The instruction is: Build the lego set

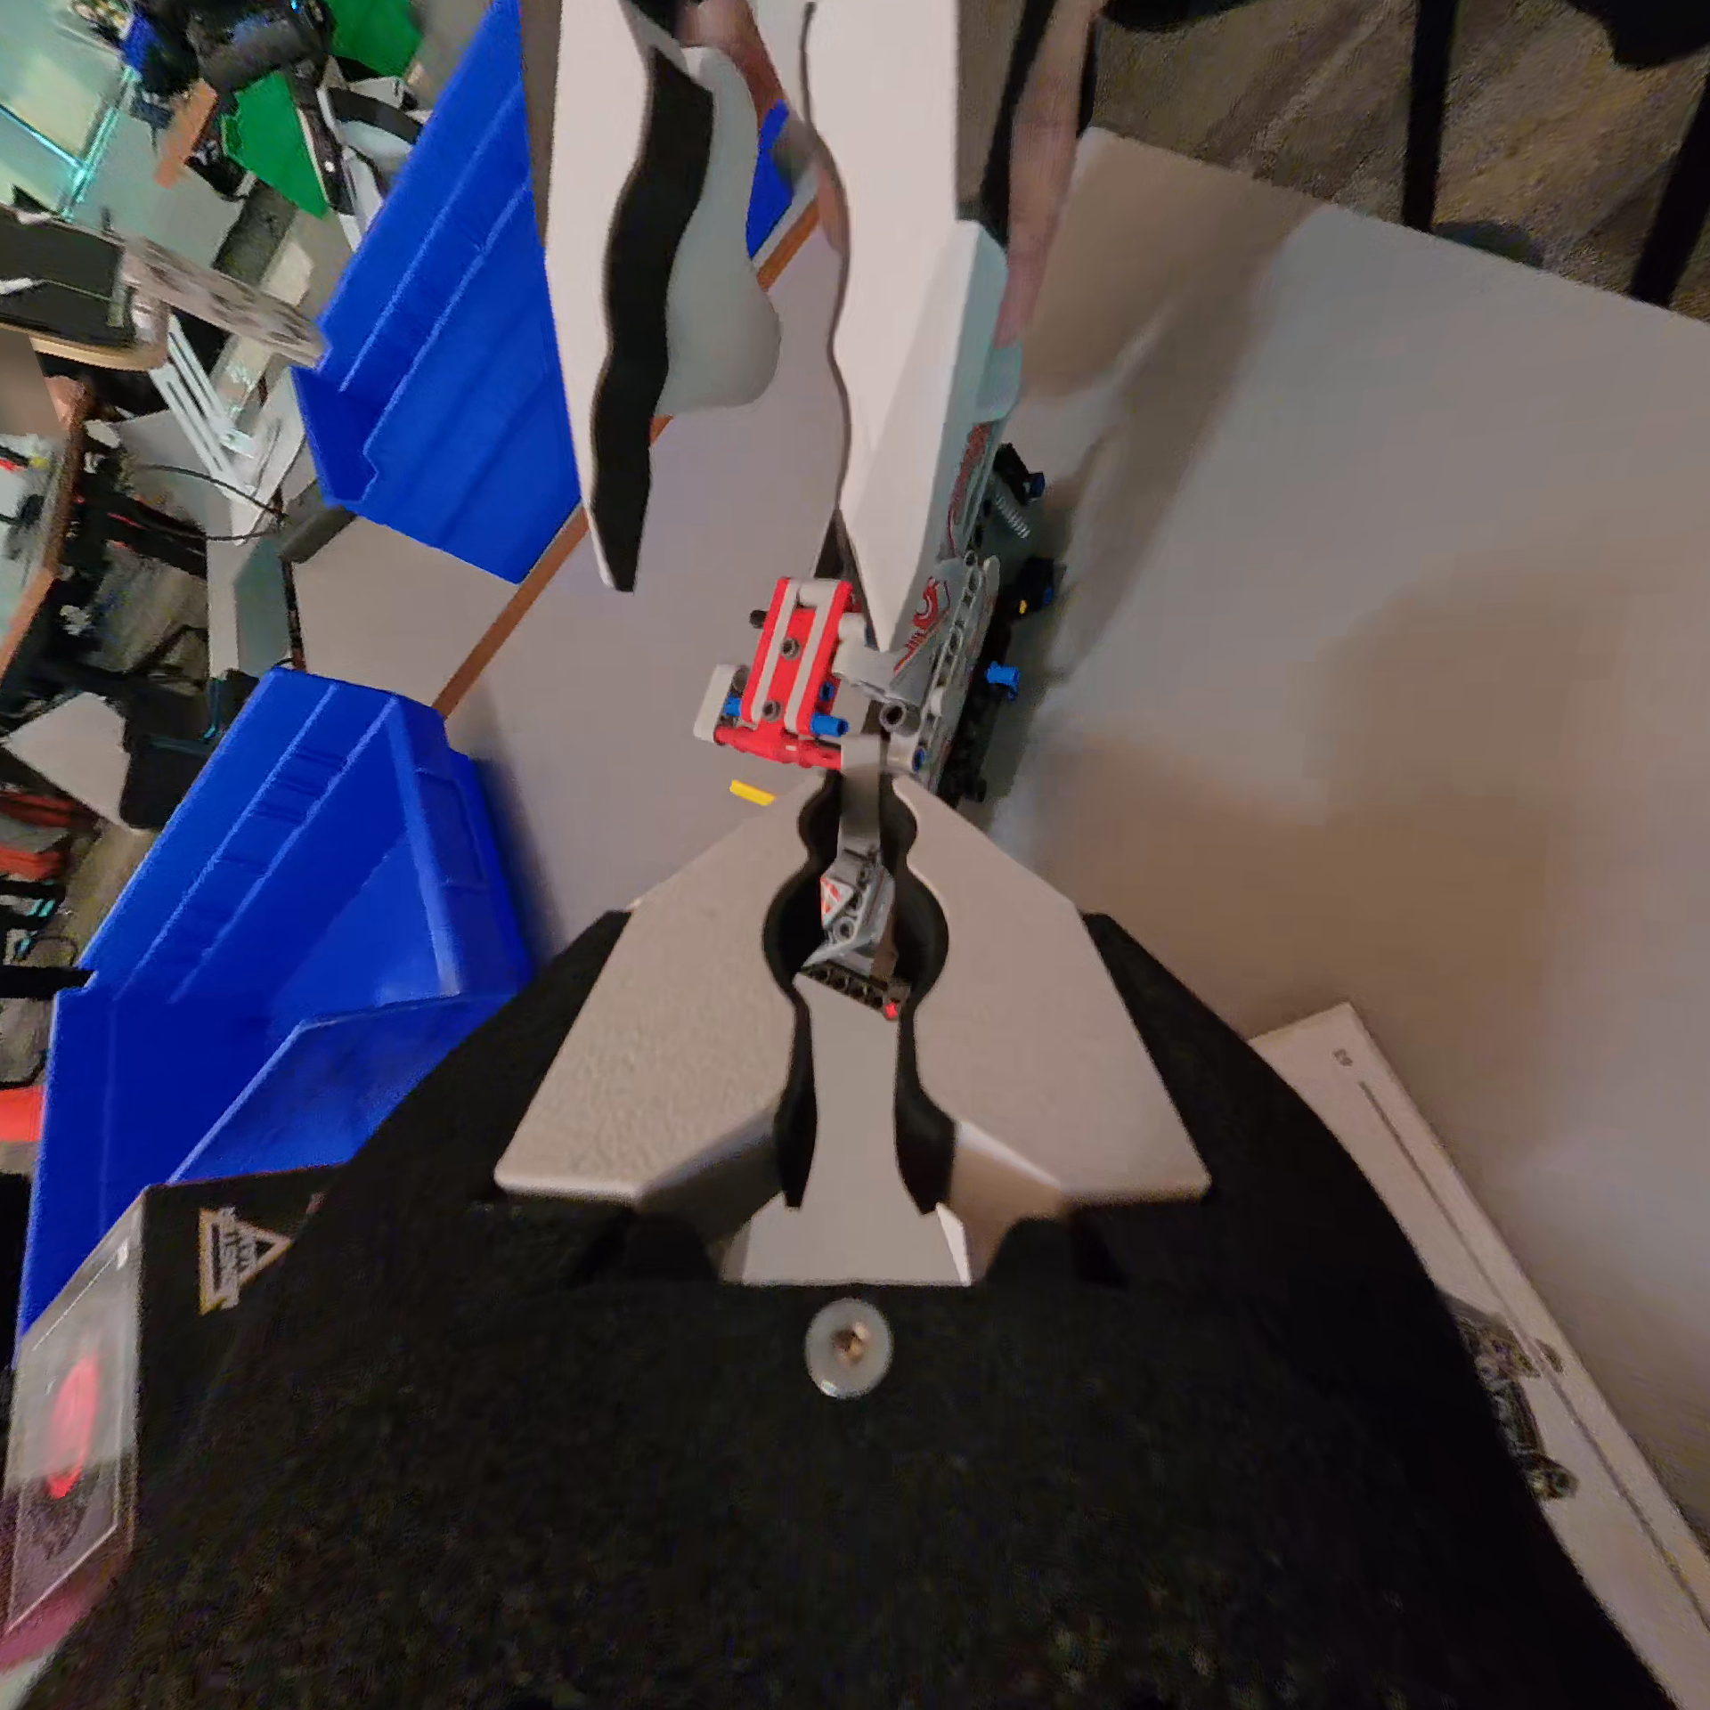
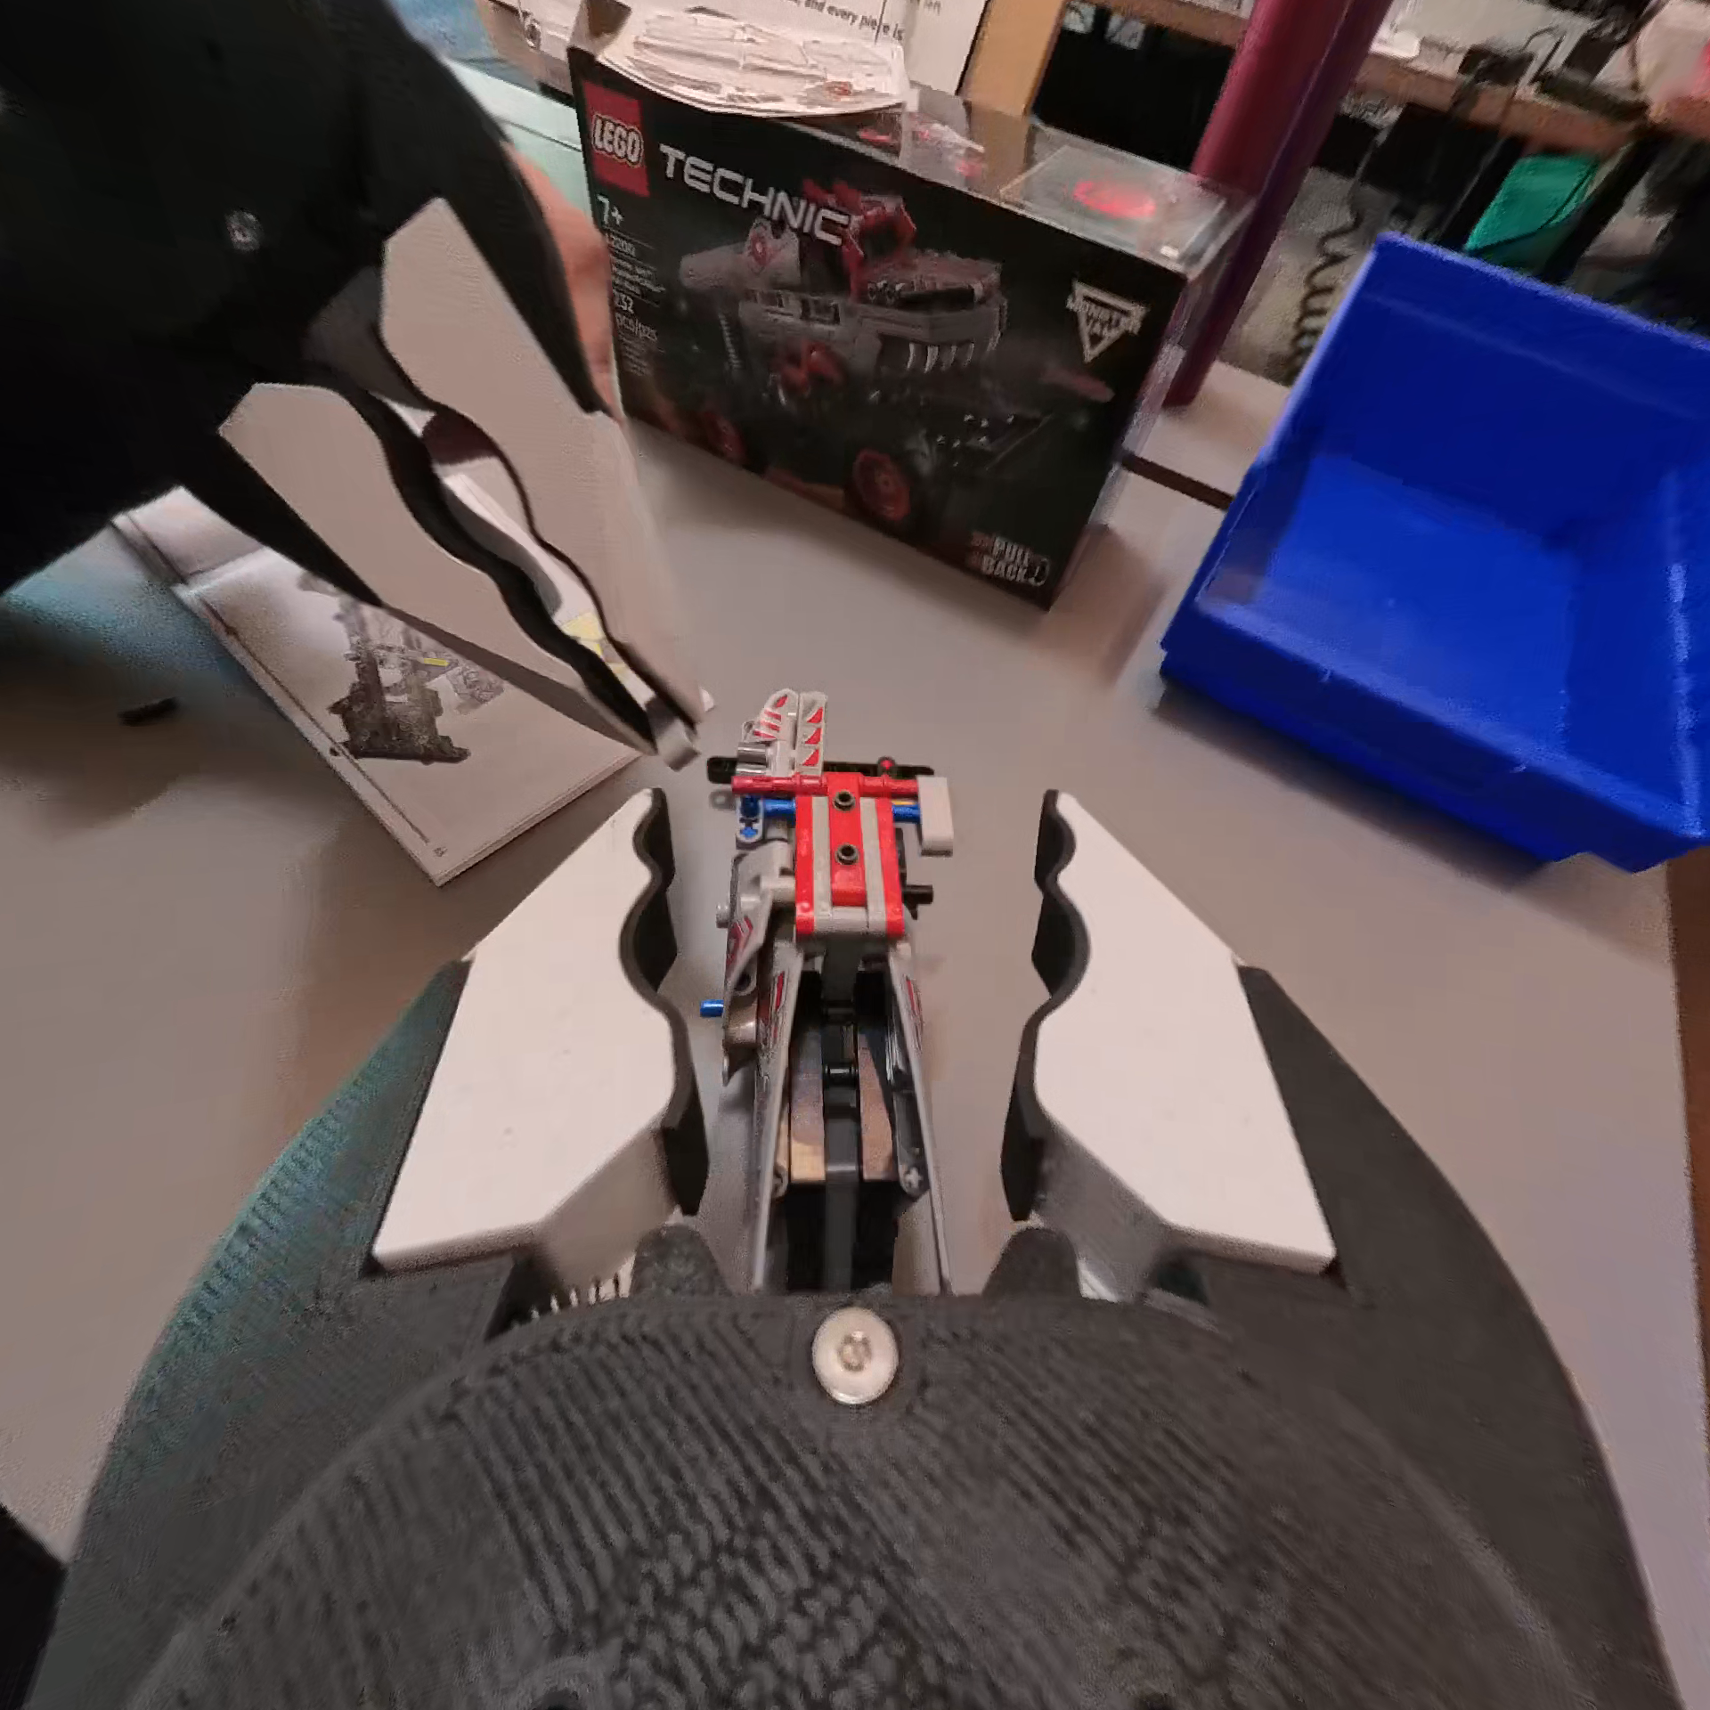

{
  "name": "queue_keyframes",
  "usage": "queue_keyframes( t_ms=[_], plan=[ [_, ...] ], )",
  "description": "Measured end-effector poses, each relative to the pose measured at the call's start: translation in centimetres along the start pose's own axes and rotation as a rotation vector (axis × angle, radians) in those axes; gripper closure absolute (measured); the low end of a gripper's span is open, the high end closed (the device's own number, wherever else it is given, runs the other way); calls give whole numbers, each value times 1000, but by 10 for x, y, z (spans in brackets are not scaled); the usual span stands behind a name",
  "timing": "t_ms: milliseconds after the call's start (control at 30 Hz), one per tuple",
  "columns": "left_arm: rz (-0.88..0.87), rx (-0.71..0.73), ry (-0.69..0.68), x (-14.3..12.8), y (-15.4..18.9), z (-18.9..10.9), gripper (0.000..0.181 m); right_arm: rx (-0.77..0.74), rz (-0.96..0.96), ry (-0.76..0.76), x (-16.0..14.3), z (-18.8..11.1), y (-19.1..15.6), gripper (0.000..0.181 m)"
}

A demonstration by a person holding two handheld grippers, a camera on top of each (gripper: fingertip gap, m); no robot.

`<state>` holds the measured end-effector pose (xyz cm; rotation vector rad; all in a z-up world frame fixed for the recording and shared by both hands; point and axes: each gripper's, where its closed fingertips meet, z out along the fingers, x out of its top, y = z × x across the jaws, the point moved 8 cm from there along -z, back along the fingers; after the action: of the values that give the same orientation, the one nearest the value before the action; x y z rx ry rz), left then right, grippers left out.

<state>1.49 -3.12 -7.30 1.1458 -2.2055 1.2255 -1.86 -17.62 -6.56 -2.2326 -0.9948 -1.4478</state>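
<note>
Red-grey lego model lies on table.

A pale grey table top is seen as the working surface. A deep blue plastic storage bin, open at the top, is placed on it at the right edge of the right wrist view, with nothing visible inside. In the left wrist view two blue plastic bins are seen along the table's edge, one beyond the other. Beyond the table a dark maroon upright cylinder is noted, its nature not determinable. Grey carpeted floor is visible past the table. A cluttered wooden bench is seen in the background, its contents too blurred to identify.
</note>
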Motion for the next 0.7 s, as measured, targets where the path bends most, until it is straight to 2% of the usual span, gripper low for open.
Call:
queue_keyframes(
  t_ms=[33, 100, 200, 267, 400, 567, 700],
  plan=[
    [-4, -13, 9, 1, -1, -1, 176, -11, -24, 5, 2, -1, -4, 108],
    [-10, -29, 11, 2, -3, -4, 176, -22, -54, 15, 4, -5, -13, 124],
    [-6, -45, 29, 9, -3, -6, 176, -19, -101, -23, 4, -9, -29, 138],
    [19, -68, 39, 14, 2, -5, 176, -34, -124, 14, 6, -8, -38, 154],
    [60, -43, 59, 23, 7, -7, 176, 20, -177, -27, 6, -2, -46, 154],
    [53, -17, 84, 21, 4, -12, 176, 64, -183, 30, 7, 1, -47, 167],
    [33, -34, 97, 16, 5, -11, 176, 81, -163, 55, 7, 1, -46, 158]
  ],
)
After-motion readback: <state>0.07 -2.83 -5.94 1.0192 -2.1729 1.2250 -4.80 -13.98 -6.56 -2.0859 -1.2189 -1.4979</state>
